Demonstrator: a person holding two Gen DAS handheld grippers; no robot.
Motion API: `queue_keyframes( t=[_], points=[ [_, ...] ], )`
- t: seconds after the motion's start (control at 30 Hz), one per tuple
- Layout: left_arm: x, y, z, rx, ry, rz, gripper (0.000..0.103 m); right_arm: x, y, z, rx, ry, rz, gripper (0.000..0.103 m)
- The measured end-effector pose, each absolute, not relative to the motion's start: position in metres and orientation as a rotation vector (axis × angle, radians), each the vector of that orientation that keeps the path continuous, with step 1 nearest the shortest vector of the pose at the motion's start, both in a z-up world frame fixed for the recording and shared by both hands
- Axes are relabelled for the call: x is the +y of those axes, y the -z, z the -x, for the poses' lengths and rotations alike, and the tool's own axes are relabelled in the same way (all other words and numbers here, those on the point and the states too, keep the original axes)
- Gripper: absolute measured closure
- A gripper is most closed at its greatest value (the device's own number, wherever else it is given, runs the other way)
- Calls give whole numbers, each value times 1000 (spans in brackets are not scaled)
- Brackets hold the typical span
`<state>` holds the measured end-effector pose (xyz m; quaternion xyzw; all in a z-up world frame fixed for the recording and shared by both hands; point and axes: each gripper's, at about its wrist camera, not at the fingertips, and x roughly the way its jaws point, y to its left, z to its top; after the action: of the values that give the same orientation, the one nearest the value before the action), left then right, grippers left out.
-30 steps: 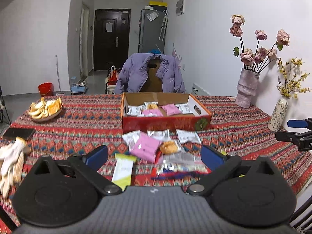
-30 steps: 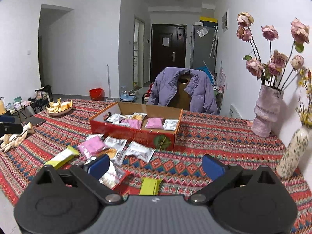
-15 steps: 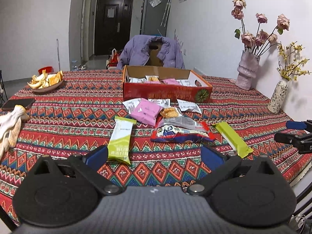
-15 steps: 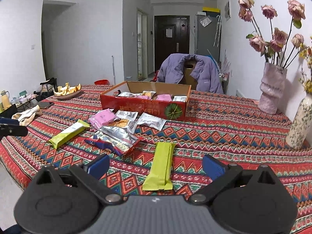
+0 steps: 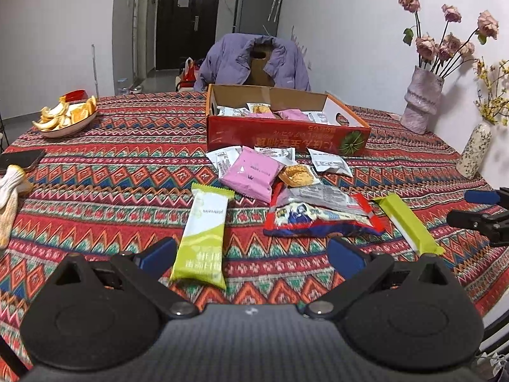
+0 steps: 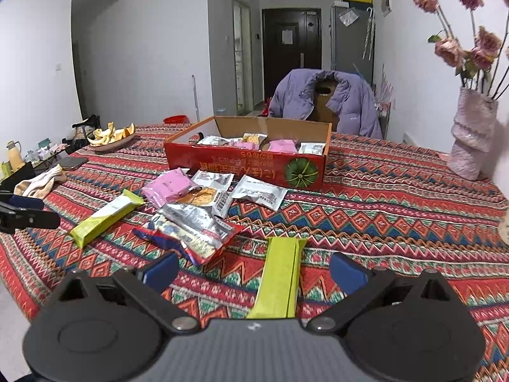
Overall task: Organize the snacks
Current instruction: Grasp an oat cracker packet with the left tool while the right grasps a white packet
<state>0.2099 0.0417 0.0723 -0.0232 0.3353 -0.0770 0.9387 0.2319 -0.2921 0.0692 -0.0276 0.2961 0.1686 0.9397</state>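
Left gripper (image 5: 251, 253) spread wide, holding nothing; green-white snack bar (image 5: 203, 238) lies on the tablecloth between its fingers, lower centre. Right gripper (image 6: 253, 269) equally wide, empty; plain green bar (image 6: 281, 275) between its fingers. Upper centre: loose packets (image 5: 254, 173) just before red cardboard box (image 5: 286, 135).

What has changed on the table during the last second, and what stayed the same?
Both grippers, left gripper and right gripper, drew back from the red box, jaws open and empty; nothing was gripped or released. The two green bars now lie in full view. The snacks kept their places.
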Motion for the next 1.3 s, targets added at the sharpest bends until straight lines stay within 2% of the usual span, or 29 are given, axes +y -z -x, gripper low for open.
queue_keyframes(
  t=[0.3, 0.5, 0.57, 0.87, 0.9, 1.03, 1.13, 1.3],
  points=[
    [11, -68, -286, 706, 239, 25, 1, -279, -61, -312, 636, -371, 50, 4],
    [-35, -49, -348, 774, 277, 26, 15, -275, -53, -367, 643, -374, 44, 15],
    [-46, -36, -367, 815, 284, 51, 15, -275, -50, -384, 651, -392, 53, 20],
    [-72, 1, -422, 896, 197, 66, 16, -274, -25, -437, 704, -483, 143, 22],
    [-75, 1, -424, 876, 182, 52, 17, -273, -23, -442, 703, -494, 155, 22],
    [-87, 4, -427, 825, 172, -11, 40, -274, -17, -462, 705, -543, 180, 23],
    [-84, -1, -422, 806, 191, -32, 51, -272, -13, -473, 716, -589, 183, 25],
    [-65, -17, -413, 788, 185, 4, 53, -260, -3, -477, 701, -671, 246, 25]
  ],
)
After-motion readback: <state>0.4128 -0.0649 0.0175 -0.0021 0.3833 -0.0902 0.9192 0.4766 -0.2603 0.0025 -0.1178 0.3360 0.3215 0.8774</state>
